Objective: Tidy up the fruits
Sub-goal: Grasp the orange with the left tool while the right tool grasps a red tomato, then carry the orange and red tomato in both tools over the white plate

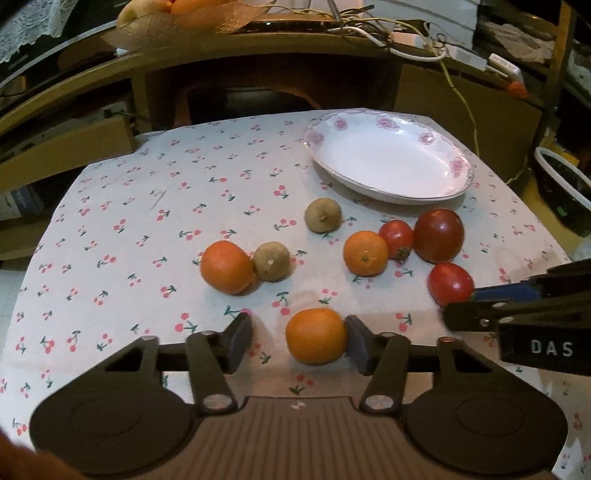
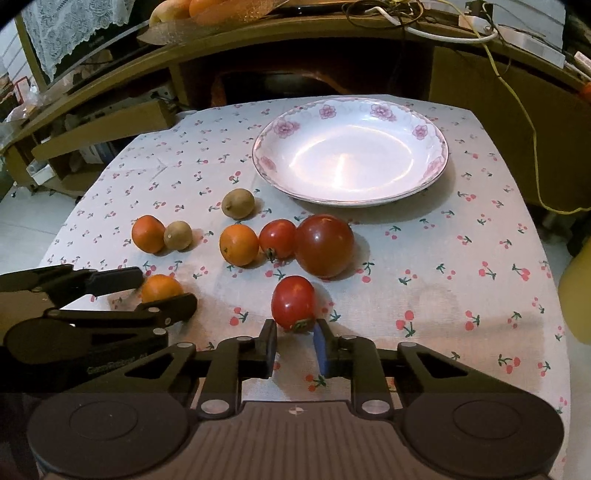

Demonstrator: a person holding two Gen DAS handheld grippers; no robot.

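Two claws gape: left claw (image 1: 297, 341) around an orange (image 1: 316, 335), right claw (image 2: 295, 343) behind a tomato (image 2: 293, 302).

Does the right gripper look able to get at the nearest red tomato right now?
Probably yes. The right gripper is open, with the tomato just ahead between its fingers, and nothing lies in between on the tablecloth.

Glossy ceramic plate (image 2: 439, 155), cloth tablecloth (image 2: 443, 266)

Cherry-print tablecloth (image 2: 443, 258), wooden shelf (image 2: 295, 48) with tangled cables (image 2: 443, 31) behind.
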